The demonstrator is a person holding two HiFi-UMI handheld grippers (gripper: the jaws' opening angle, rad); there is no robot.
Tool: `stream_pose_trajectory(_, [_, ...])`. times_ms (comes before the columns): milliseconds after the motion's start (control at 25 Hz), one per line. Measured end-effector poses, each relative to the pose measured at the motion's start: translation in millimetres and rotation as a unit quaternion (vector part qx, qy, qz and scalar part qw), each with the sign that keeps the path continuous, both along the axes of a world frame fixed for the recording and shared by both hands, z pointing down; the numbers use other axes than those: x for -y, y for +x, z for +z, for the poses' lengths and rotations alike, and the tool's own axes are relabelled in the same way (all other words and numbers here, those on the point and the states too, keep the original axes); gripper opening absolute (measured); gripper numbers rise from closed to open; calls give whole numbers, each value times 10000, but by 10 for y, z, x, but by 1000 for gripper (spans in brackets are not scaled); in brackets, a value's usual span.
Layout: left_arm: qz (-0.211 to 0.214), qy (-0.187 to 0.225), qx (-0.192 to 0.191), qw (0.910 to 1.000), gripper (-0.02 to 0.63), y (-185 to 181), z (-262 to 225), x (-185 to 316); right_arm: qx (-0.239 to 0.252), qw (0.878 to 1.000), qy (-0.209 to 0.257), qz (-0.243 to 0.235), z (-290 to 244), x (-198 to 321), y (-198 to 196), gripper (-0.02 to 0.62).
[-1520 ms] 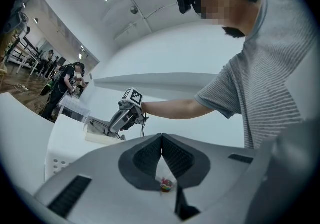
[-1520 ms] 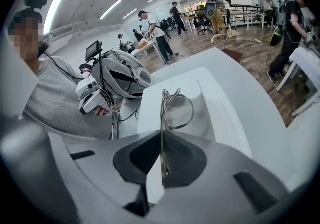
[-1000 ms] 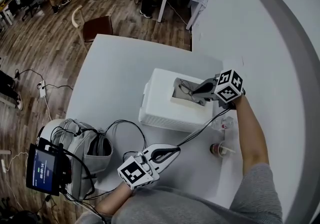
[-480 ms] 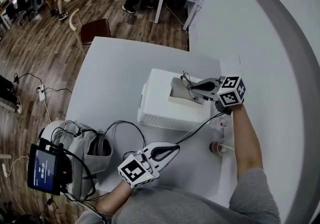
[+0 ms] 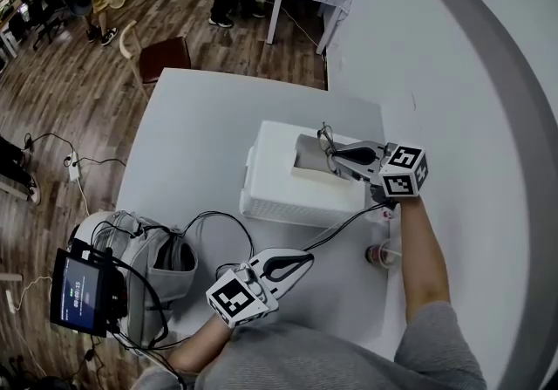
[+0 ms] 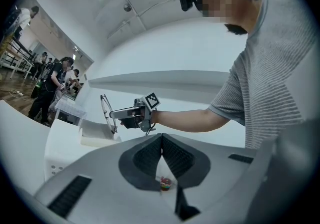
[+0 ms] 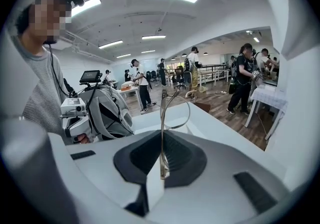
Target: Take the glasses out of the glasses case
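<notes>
Above the glasses case [image 5: 305,157], my right gripper [image 5: 334,153] has risen since a second ago and tipped flatter. Its jaws are clamped on the thin frame of the glasses [image 5: 325,137], which now stand just over the case's open shell. The case rests on the white box [image 5: 279,192] mid-table. My left gripper [image 5: 305,259] has stayed by the table's [image 5: 192,135] near edge, jaws pressed together on nothing. Bare tabletop lies left of the box. The wall runs close on the right, and a backpack [image 5: 144,262] crowds the near-left corner.
</notes>
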State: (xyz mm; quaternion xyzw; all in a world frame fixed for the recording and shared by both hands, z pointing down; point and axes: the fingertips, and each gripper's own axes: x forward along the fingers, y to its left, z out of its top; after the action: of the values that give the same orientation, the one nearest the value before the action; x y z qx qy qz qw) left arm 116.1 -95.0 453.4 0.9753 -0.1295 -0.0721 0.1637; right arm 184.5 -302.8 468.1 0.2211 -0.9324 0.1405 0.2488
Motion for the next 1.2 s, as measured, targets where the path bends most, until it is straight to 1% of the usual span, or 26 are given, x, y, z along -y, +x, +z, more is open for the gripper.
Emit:
stream_pose_trajectory(80, [4,64,-19,10000,12,2,-26,-8,111,9997,165,111,-72,-31,-8,20])
stream_pose_trajectory(240, [36,-10,20,10000,12,10,11,-53,335,9973,516,392,-197,-110,-22,20])
stream_pose_trajectory(480, [44,102,-11,9999,12,10,-54,-80,508,9916,959,704,-292,-327,-69,20])
stream_pose_trajectory(560, [57,59,32,10000,12,12,-54,-90,542,9898,1069,774,-323,-404,-85,20])
stream_pose_trajectory(920, [156,119,64,9998,12,41,-79,-186,797,9811,1413,1056,-458,-791,-147,20])
stream_pose_trajectory(1200, [252,188,63,9995,12,75,-134,-285,933,9763,1519,1230,-549,-1054,-169,20])
